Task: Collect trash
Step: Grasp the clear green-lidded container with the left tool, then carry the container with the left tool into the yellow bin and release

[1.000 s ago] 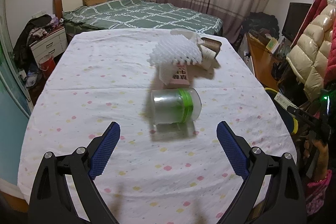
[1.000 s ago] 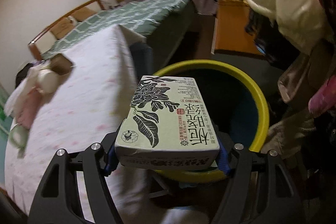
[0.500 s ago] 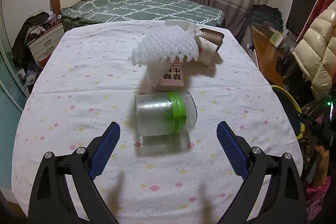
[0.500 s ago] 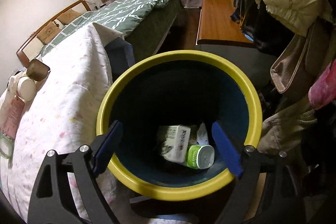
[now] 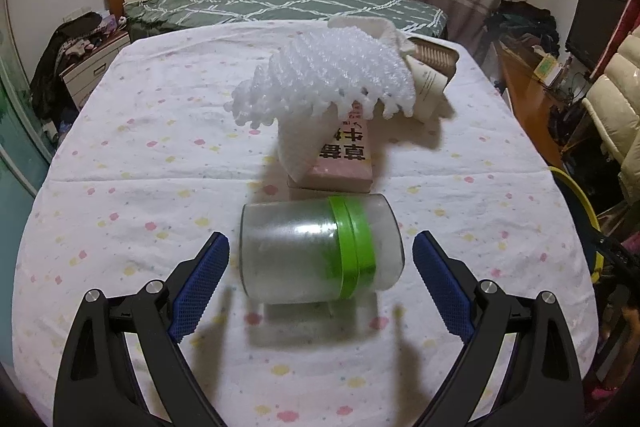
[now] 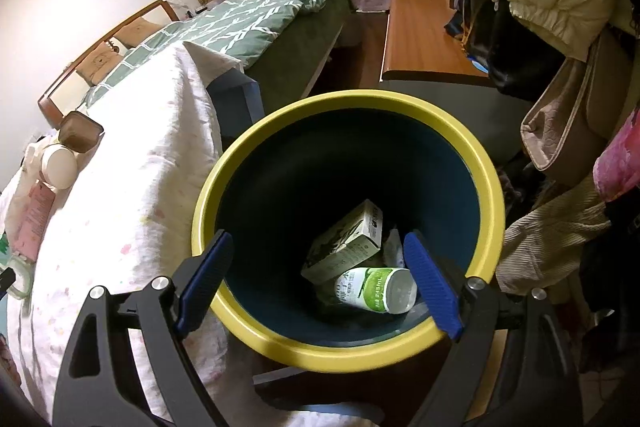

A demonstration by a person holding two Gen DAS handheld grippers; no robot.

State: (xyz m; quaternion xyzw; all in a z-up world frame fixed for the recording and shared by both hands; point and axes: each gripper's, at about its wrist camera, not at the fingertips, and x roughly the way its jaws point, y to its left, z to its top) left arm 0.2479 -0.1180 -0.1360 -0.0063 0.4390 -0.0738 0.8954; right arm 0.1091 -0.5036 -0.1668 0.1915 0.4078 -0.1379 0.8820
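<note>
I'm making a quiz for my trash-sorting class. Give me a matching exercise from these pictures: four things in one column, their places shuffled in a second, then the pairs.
Things:
1. jar
2. carton
3. pink box
4. foam net

Places:
A. inside the bin
B. on its side between the open left gripper fingers
C. draped over the pink box
D. on the tablecloth behind the jar

Pairs: 1-B, 2-A, 3-D, 4-C
</note>
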